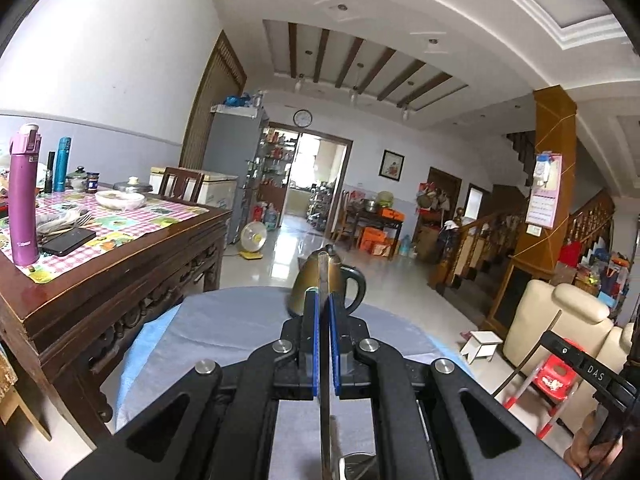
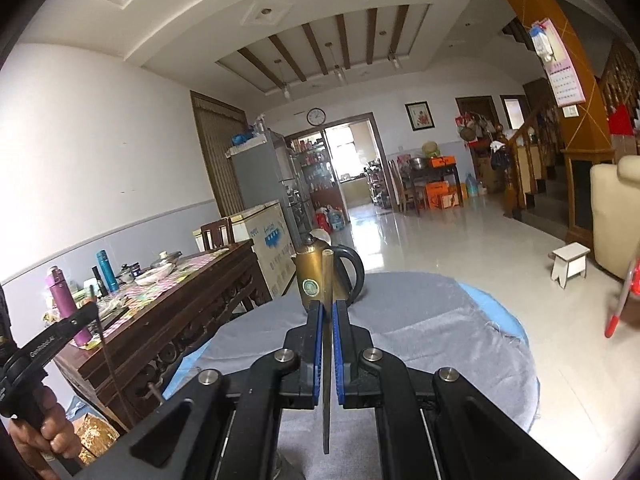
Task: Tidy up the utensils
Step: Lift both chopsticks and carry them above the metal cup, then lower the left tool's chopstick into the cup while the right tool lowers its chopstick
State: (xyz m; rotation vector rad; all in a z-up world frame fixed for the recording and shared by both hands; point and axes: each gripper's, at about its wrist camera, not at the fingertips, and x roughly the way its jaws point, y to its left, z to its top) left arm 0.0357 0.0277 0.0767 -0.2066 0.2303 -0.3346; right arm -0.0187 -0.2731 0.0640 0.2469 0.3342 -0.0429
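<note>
Utensils sit pinched in both grippers: your left gripper [image 1: 323,300] clamps a thin steel utensil handle [image 1: 325,360]; your right gripper [image 2: 327,308] clamps a flat brass-coloured strip [image 2: 327,344], both raised over the grey-clothed desk [image 2: 420,328], presumably for sorting.

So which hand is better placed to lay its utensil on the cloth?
Right, narrowly. The left gripper is shut on a metal utensil, the right gripper on a stick, both facing the kettle. The right view shows wider bare cloth ahead.
</note>
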